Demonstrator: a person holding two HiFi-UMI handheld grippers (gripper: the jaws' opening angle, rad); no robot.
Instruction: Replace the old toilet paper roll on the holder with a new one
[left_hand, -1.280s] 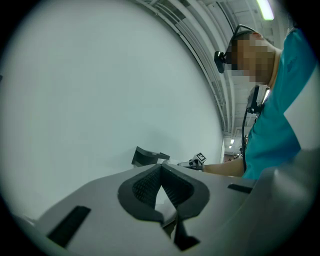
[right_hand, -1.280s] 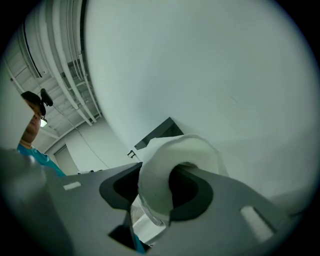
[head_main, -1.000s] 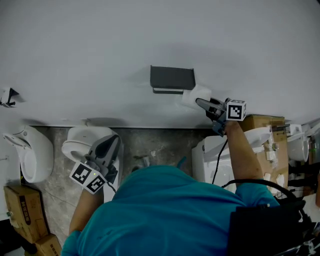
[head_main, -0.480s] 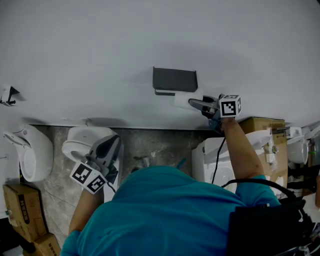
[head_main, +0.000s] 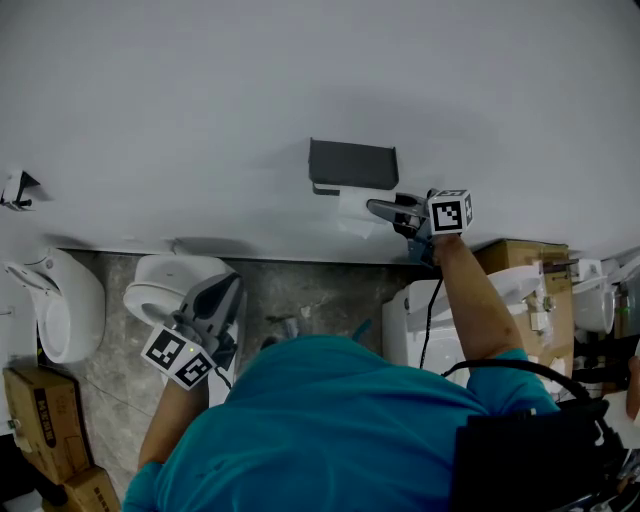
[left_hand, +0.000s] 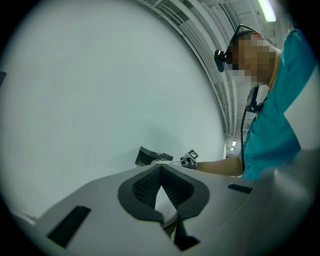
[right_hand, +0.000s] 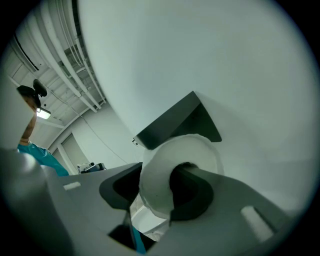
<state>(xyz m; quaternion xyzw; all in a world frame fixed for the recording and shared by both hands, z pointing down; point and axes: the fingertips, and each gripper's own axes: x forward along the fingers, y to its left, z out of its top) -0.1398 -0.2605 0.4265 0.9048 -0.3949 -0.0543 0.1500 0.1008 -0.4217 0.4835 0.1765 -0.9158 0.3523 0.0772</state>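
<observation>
The bar of the dark holder (right_hand: 172, 122) is hard to make out. Only its cover shows, and the toilet paper roll (right_hand: 155, 185) sits right in front of whatever lies beneath, so I can't tell whether the roll is on the bar. The teal shirt (head_main: 330, 430) fills the bottom of the head view and hides much of the floor. The right tool (head_main: 375, 210) has its jaws about half apart, clamped on the roll's wall, with one jaw inside the core and the other outside. It holds the roll just under the holder. The left tool (left_hand: 160, 169) hangs low beside the toilet (head_main: 150, 285), jaws closed tip to tip with nothing between them.
</observation>
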